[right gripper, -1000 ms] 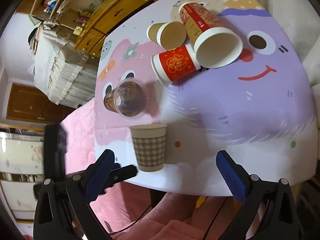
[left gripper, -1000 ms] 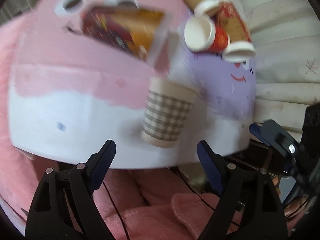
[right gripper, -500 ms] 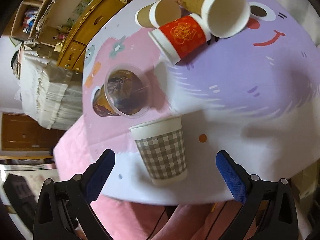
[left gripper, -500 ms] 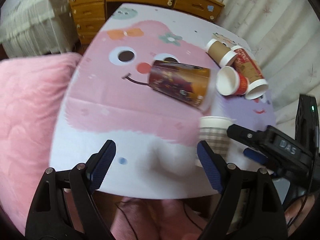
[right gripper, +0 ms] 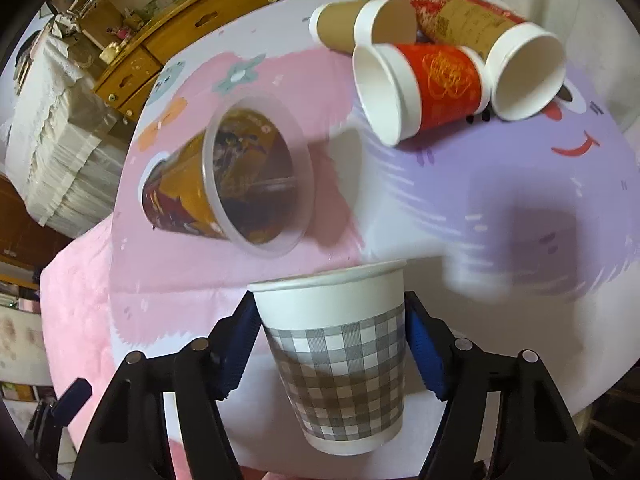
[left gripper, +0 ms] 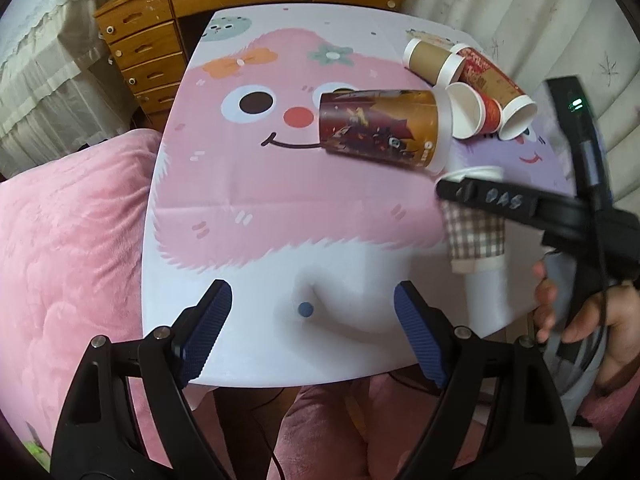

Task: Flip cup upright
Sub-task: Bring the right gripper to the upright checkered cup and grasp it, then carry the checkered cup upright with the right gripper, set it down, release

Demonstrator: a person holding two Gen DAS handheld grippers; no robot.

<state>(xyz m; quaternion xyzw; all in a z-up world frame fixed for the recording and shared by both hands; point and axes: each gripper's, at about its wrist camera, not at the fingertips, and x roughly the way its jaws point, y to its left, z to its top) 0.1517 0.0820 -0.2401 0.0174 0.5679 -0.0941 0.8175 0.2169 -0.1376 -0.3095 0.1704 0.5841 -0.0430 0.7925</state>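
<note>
The right gripper (right gripper: 330, 344) has the checked cup (right gripper: 340, 364) between its blue pads (right gripper: 236, 344). The jaws sit right against the cup wall on both sides, though whether they are already pinching or only bracketing it cannot be told. The cup stands rim-up near the front edge of the surface (right gripper: 520, 208), directly ahead of and between the fingers.

To do this step well, judging from the pictures, the grip should land on the upper half of the wall, below the rim, and close only enough to hold. Paper this thin will likely dent if squeezed hard.

Beyond the right gripper and to its left lies the large brown printed cup (right gripper: 224, 176), on its side with its mouth toward the camera. Farther ahead, to the right, three more cups (right gripper: 440, 80) lie tipped together.

The left gripper (left gripper: 312, 328) hangs spread wide over bare surface, holding nothing, with the brown printed cup ahead of it. It should stay clear of the right one's path.
</note>
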